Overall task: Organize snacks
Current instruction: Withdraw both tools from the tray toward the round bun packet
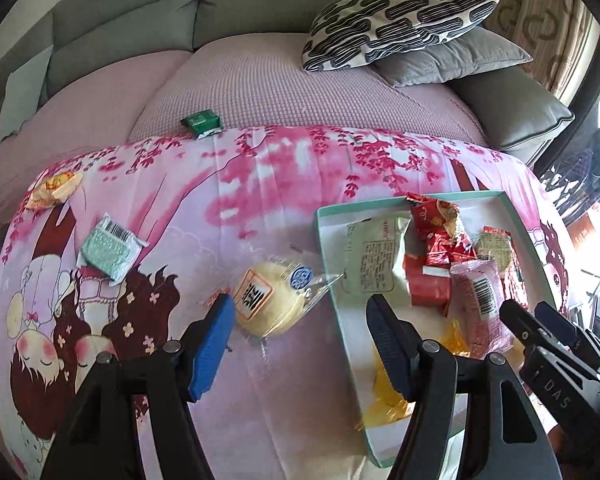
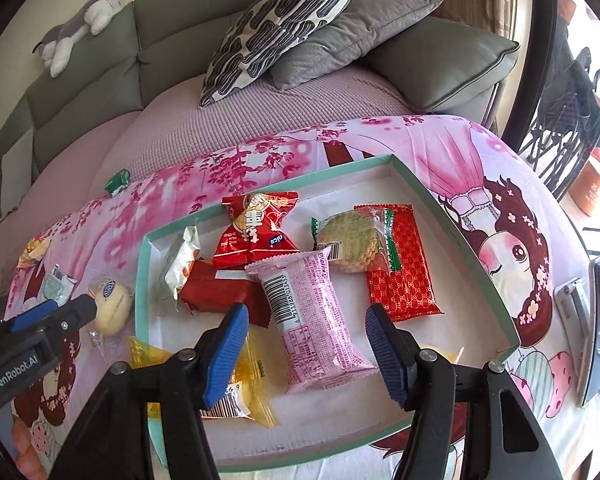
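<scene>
Right now we hold both grippers partly open above the pink printed cloth (image 1: pixel 260 184), and neither one grips anything. Our left gripper (image 1: pixel 300 312) hovers with a clear gap between its blue pads; the yellow round cake in clear wrap (image 1: pixel 268 300) lies on the cloth just beyond them, just outside the left wall of the teal-rimmed tray (image 2: pixel 460 216). Our right gripper (image 2: pixel 304 320) hangs over the tray's near half, pads apart, with the pink barcode packet (image 2: pixel 316 316) lying loose on the tray floor between and beyond them. Farther in sit a red candy bag (image 2: pixel 256 228), a round biscuit pack (image 2: pixel 348 240) and a red patterned wafer pack (image 2: pixel 404 264).
</scene>
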### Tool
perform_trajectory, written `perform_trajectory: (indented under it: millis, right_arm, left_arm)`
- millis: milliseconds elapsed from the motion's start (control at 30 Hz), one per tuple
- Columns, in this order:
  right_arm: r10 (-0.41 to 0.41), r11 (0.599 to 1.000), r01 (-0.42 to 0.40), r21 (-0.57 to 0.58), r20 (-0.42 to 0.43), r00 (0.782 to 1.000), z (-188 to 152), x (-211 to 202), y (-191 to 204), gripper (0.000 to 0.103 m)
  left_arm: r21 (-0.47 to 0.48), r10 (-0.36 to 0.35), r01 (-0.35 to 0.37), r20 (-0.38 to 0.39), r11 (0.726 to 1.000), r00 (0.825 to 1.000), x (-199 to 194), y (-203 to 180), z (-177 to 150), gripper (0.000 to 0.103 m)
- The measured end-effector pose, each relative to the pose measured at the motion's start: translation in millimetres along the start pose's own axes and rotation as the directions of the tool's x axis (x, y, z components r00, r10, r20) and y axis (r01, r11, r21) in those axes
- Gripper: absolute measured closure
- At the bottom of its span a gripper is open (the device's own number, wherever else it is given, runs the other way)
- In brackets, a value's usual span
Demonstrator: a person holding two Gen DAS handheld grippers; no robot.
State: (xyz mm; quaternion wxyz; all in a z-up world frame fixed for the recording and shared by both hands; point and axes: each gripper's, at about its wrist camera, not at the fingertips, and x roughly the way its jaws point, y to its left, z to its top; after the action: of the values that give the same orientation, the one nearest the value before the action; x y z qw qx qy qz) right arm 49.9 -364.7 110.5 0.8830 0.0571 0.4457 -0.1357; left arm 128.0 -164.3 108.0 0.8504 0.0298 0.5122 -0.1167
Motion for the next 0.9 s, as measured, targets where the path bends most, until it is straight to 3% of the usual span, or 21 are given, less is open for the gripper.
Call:
perform_trajectory:
  millis: [233, 467, 533, 633, 667, 900]
  right_arm:
    - [0.010, 0.999, -0.009, -0.045, 0.004, 1.000, -5.7, -4.2, 13.6, 0.038]
    - [-0.001, 0.999, 0.001, -0.041, -0.002, 1.000, -5.1, 0.5, 15.8, 0.038]
    - [0.006, 0.999, -0.006, -0.032, -0.003, 1.000, -5.6, 3.4, 13.8, 0.027]
    - [0.005, 1.000, -0.005, -0.025, 0.005, 1.000, -6.2, 6.8, 13.0, 0.008]
    - [0.004, 1.000, -0.003, -0.022, 0.011, 1.000, -6.2, 7.1, 12.9, 0.000]
    - [0.001, 1.000, -0.001, 0.001, 0.044, 0.999, -5.7, 5.5, 11.6, 0.000]
  left_arm:
    - [-0.033, -0.002, 0.001, -0.014, 0.999, 1.000, 0.5, 12.6, -22.3, 0.034]
    - [-0.054, 0.004, -0.004, -0.002, 0.999, 1.000, 3.6, 16.7, -23.0, 0.034]
    - [-0.058, 0.006, -0.006, 0.000, 0.998, 1.000, 5.4, 17.0, -23.1, 0.030]
    - [-0.074, 0.011, -0.009, 0.022, 0.997, 1.000, 6.5, 19.5, -23.6, 0.008]
    - [-0.080, 0.013, -0.011, 0.031, 0.997, 0.999, 6.2, 20.5, -23.4, 0.008]
    - [-0.101, 0.031, -0.026, 0.051, 0.995, 0.998, 7.8, 28.9, -22.8, 0.007]
